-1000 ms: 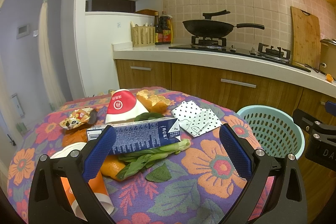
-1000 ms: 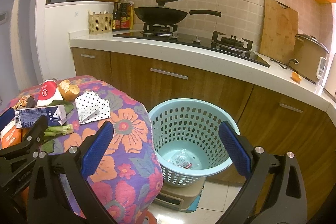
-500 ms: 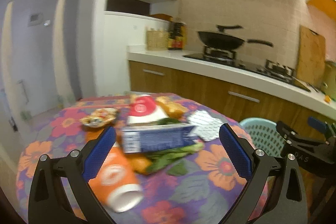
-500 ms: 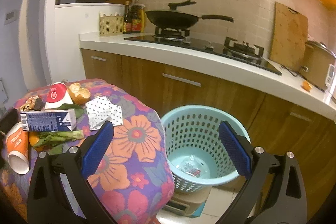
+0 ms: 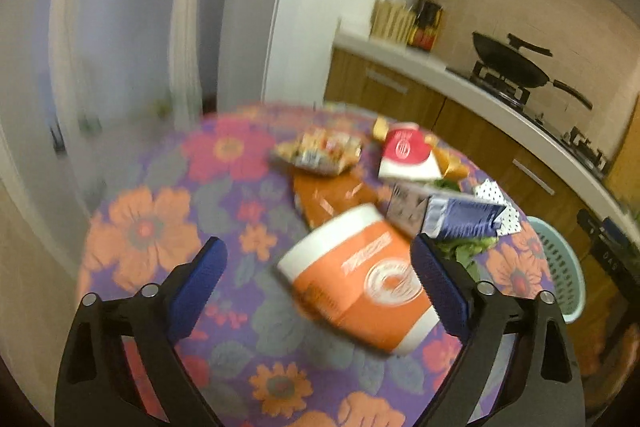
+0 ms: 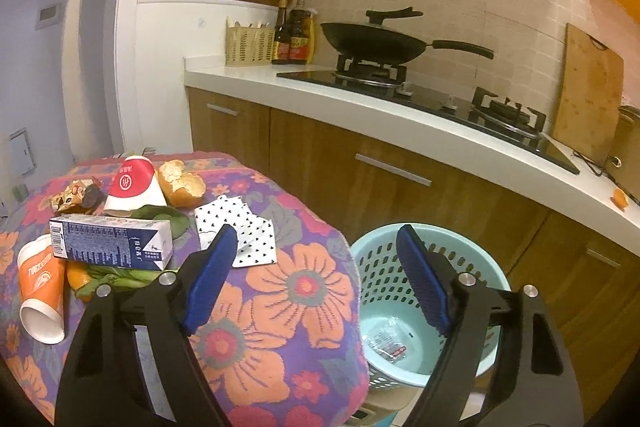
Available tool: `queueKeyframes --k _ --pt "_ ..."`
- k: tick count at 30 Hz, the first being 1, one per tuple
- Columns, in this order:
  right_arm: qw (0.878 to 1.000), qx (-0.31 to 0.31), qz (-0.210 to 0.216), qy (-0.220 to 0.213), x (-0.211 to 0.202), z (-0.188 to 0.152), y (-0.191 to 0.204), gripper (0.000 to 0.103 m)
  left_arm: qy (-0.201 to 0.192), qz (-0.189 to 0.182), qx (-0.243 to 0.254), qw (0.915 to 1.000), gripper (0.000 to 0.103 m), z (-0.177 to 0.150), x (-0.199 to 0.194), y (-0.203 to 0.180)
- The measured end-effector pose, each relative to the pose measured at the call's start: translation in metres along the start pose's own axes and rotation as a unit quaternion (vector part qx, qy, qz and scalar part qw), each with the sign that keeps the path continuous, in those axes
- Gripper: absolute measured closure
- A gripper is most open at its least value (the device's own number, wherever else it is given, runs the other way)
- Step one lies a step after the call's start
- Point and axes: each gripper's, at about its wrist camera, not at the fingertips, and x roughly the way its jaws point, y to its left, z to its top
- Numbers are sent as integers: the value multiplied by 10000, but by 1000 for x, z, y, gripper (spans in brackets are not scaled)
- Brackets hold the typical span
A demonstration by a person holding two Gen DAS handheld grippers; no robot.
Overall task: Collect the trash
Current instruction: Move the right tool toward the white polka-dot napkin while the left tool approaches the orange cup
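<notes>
Beside table edge (image 6: pixel 340 239), basket (image 6: pixel 496 279) stands.

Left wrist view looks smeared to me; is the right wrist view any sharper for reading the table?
Left wrist: motion blur smears the orange cup and carton. Right wrist: sharp, carton print crisp, basket clear; fisheye bends the counter.

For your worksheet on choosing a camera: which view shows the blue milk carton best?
The right wrist view: the blue milk carton lies sharp and side-on, barcode and print visible, resting on the leafy greens. The left wrist view shows the carton blurred, foreshortened, partly behind the orange paper cup.
</notes>
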Motion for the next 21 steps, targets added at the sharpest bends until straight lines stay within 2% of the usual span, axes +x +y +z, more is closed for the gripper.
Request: queueKeyframes --k 4,6,10,15,19,21 --pt "9999 -109 53 81 8 -2 8 26 617 -450 -326 9965 18 -7 26 16" --pt "9998 -143 65 118 12 -3 11 26 859 -496 -457 9940 24 -11 40 19" --pt "9996 -157 83 214 19 -7 12 26 1204 -594 -498 9897 27 -20 57 12" --pt "9994 -84 90 309 26 -10 9 26 1207 -632 -436 9897 27 -24 58 -1" --pt "9990 -161 235 346 35 -7 11 26 1262 -1137 -542 9840 27 -24 56 -7" --pt "9979 -203 447 420 45 -1 12 26 1253 -1291 -611 9818 31 -25 56 -9"
